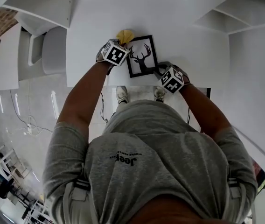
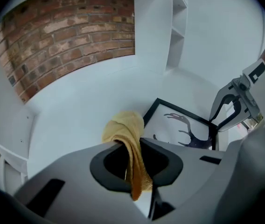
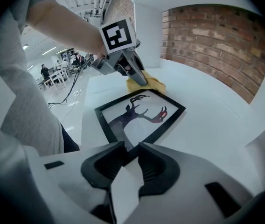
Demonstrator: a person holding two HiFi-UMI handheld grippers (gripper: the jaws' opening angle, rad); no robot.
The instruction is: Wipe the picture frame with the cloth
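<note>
A black picture frame (image 1: 142, 56) with a deer silhouette lies flat on the white table (image 1: 188, 41). My left gripper (image 1: 122, 45) is shut on a yellow cloth (image 1: 125, 35) at the frame's far left corner. In the left gripper view the cloth (image 2: 125, 129) hangs folded between the jaws of the left gripper (image 2: 132, 146), just left of the frame (image 2: 184, 125). My right gripper (image 3: 129, 151) is shut on the near corner of the frame (image 3: 144, 113). In the right gripper view the left gripper (image 3: 133, 71) presses the cloth (image 3: 147, 84) at the frame's far edge.
White shelf units (image 1: 235, 17) stand at the table's right, a white chair (image 1: 53, 48) at its left. A brick wall (image 2: 72, 36) runs behind the table. The table's near edge (image 1: 137, 86) is just in front of the person's shoes. Distant people and tables (image 3: 58, 73) show beyond.
</note>
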